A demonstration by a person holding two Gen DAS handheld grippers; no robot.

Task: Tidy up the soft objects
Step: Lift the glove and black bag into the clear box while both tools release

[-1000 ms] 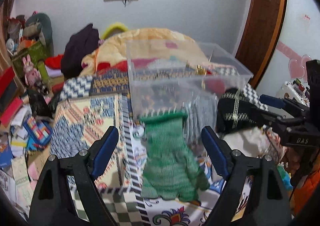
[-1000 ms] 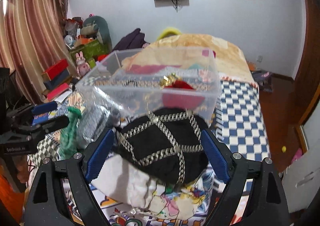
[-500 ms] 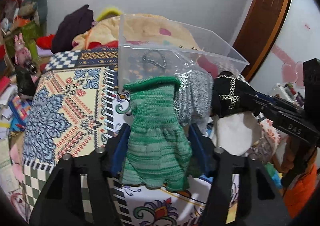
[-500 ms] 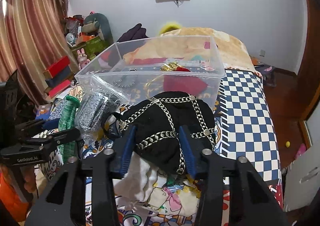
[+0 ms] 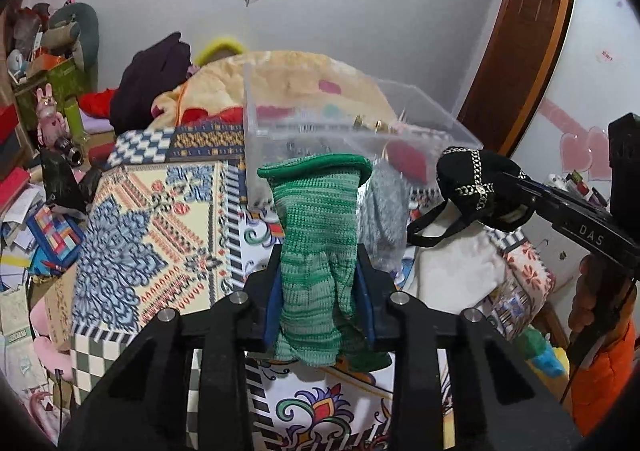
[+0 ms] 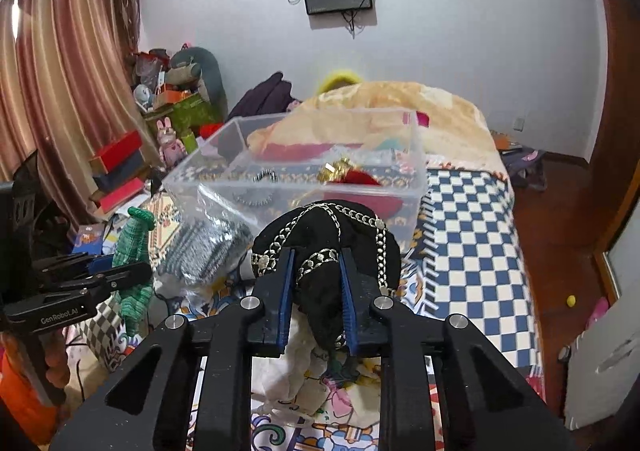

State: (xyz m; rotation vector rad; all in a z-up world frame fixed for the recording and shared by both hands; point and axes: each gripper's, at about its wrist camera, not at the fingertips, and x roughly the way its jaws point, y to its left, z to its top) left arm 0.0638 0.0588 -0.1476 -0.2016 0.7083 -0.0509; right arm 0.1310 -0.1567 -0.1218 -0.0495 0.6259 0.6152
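While left tool (image 5: 318,291) clamps green glove (image 5: 316,243), right tool (image 6: 318,291) clamps black cap (image 6: 332,235).

Mounted close behind each gripper's fingers, looking forward across the patterned bedspread (image 5: 152,219) toward the white back wall, both sharing the clear plastic storage bin (image 5: 432,131) (image 6: 304,187).

The bed (image 6: 472,251) has a patterned cover with blue checks. On it stand a clear plastic box (image 6: 414,187) and, behind it, a yellow blanket (image 6: 440,111); a white cloth (image 5: 456,271) lies near the box.
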